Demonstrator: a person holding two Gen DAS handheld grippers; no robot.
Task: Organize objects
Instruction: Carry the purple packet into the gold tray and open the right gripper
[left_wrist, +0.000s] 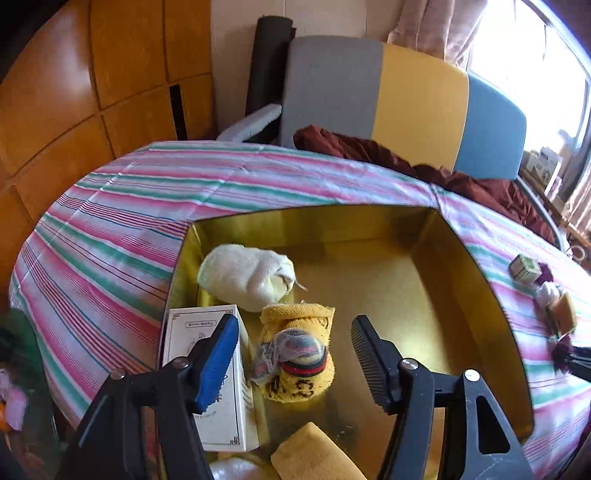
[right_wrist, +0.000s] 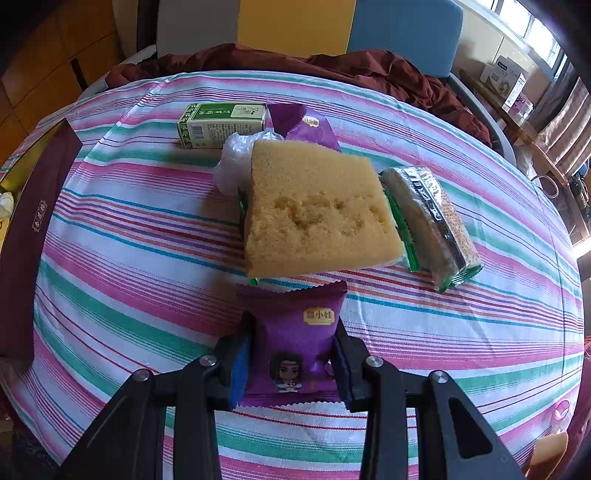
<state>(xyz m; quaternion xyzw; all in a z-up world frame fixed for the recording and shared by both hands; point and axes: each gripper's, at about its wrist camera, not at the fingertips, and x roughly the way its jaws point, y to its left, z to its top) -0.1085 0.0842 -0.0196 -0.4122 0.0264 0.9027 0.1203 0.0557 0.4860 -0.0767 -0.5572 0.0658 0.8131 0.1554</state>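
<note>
While clamped: purple packet (right_wrist: 295, 343) between right gripper (right_wrist: 293, 354) fingers | below sponge (right_wrist: 314, 206)

Bright daylight from the window (left_wrist: 532, 74) at upper right, blown out to white in the left wrist view, milder in the right wrist view (right_wrist: 532, 29). Warm glare and reflections across the gold inside of the box (left_wrist: 369, 266). Soft shadows under the yellow sponge (right_wrist: 314, 206) on the striped cloth (right_wrist: 147, 221). Strong fisheye bending toward the edges, dark vignette in the corners. Slight softness at the far right rim of the left wrist view; centres fairly sharp
</note>
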